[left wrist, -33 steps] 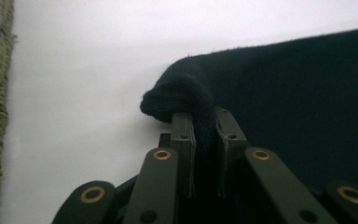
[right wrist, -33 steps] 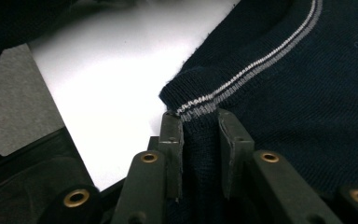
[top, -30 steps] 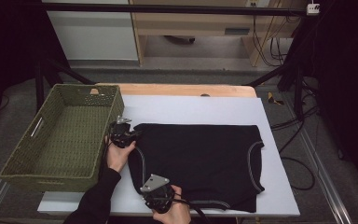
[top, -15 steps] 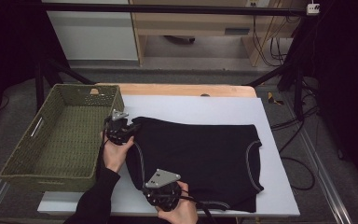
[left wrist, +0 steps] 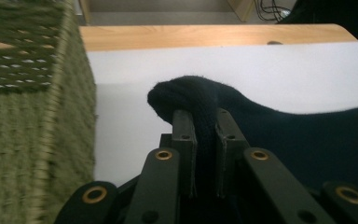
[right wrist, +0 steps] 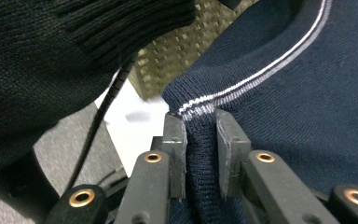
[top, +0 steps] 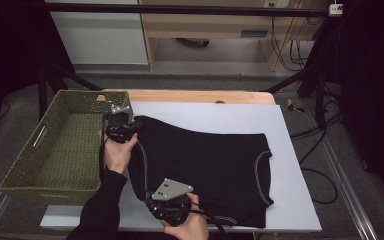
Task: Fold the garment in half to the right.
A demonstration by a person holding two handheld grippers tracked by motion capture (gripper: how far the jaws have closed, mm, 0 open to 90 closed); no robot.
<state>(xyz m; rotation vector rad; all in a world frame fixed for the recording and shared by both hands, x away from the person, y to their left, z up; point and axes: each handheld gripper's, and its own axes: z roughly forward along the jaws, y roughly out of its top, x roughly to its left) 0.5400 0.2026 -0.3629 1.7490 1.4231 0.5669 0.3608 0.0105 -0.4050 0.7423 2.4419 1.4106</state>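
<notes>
Grippers (top: 121,125) (top: 172,207) have lifted sweater (top: 205,170) edge higher.

Premises present as a lab-style recording setup: a white-topped work surface (top: 230,112) on a metal frame, black rig struts (top: 45,75) alongside, loose black cables (top: 325,175) trailing over grey carpeted floor (top: 360,190), pale wooden cabinets (top: 205,20) behind.

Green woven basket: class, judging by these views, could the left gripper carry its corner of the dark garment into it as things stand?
Probably yes. The left gripper is shut on the dark garment right beside the basket, whose open top looks unobstructed.
</notes>
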